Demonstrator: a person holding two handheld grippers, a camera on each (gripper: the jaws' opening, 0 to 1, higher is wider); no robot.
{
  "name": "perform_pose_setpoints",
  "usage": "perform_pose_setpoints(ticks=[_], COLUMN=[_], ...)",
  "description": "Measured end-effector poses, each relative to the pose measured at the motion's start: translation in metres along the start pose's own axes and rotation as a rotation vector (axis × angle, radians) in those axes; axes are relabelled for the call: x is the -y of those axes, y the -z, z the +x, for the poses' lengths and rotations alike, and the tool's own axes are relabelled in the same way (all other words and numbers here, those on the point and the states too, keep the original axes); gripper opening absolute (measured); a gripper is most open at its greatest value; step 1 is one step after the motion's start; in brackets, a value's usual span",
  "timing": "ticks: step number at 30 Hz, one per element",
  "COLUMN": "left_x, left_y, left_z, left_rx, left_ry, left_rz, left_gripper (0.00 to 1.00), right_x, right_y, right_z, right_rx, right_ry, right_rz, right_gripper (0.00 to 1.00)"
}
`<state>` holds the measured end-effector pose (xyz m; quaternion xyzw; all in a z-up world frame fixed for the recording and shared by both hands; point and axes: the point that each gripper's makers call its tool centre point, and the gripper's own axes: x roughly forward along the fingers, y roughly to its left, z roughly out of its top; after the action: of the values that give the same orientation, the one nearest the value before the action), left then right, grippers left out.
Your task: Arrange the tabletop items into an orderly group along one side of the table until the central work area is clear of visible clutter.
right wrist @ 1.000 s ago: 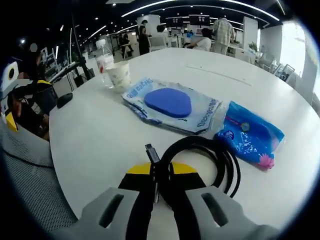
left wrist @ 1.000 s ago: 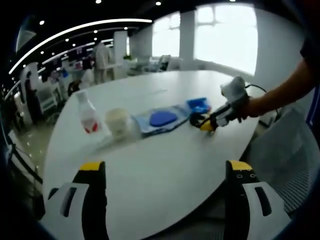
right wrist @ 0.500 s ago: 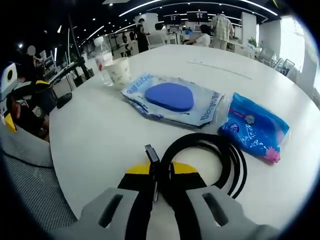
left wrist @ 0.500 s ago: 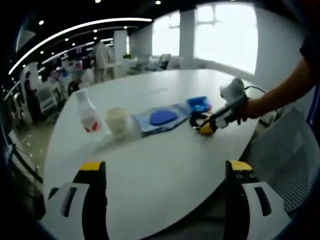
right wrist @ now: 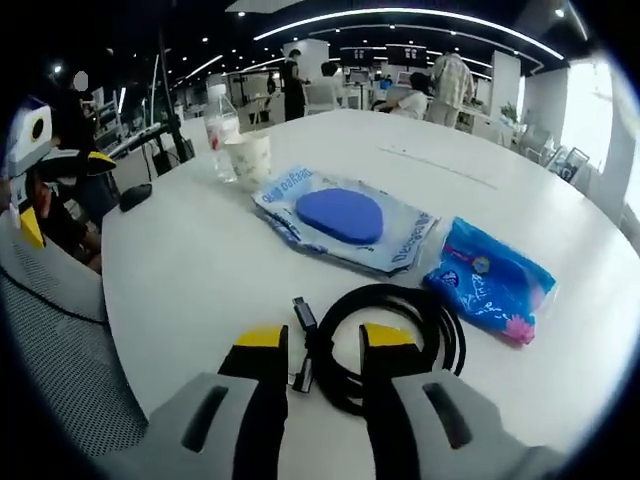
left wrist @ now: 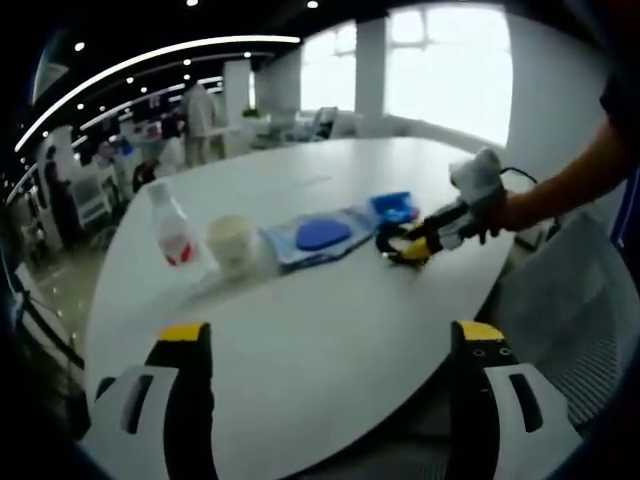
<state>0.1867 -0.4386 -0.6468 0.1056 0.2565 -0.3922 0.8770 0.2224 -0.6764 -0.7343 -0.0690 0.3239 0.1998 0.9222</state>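
The right gripper [right wrist: 313, 345], a second ago clamped on the black cable [right wrist: 395, 338], now has its jaws parted, with the cable lying loose on the table [right wrist: 180, 270] between them near its edge.

The left gripper [left wrist: 325, 345] hovers with its jaws wide apart. The right gripper [right wrist: 314, 350], held by a hand [left wrist: 497, 210] on an outstretched arm, has its jaws parted.

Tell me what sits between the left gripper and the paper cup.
Nothing visible. In the left gripper view, bare white table runs from the left gripper up to the paper cup; the water bottle stands beside the cup, off that line.
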Motion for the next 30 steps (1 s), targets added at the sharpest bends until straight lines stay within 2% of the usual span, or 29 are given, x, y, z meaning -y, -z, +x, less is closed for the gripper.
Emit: perform_pose_setpoints(ticks=[6, 10, 17, 24, 27, 30], left_x=[0.003, 0.002, 0.002, -0.001, -0.004, -0.007], left_y=[0.000, -0.001, -0.001, -0.003, -0.005, -0.007], left_z=[0.000, 0.000, 0.000, -0.002, -0.003, -0.005], left_rx=[-0.001, 0.001, 0.001, 0.015, 0.025, 0.041], left_ry=[0.008, 0.005, 0.004, -0.004, -0.010, -0.020], left_rz=[0.004, 0.001, 0.002, -0.013, -0.026, -0.043], left_gripper=[0.96, 0.96, 0.96, 0.96, 0.96, 0.96], right_x=[0.007, 0.013, 0.025, 0.030, 0.033, 0.029], right_y=[-0.003, -0.011, -0.015, -0.017, -0.024, -0.023], right_z=[-0.025, -0.050, -0.086, -0.114, -0.127, -0.134], right_rx=[0.019, 0.053, 0.087, 0.111, 0.161, 0.164], right_ry=[0.024, 0.048, 0.096, 0.152, 0.191, 0.193], right_rz=[-0.014, -0.015, -0.016, 0.000, 0.006, 0.004], right_gripper=[0.37, 0.47, 0.54, 0.66, 0.74, 0.79])
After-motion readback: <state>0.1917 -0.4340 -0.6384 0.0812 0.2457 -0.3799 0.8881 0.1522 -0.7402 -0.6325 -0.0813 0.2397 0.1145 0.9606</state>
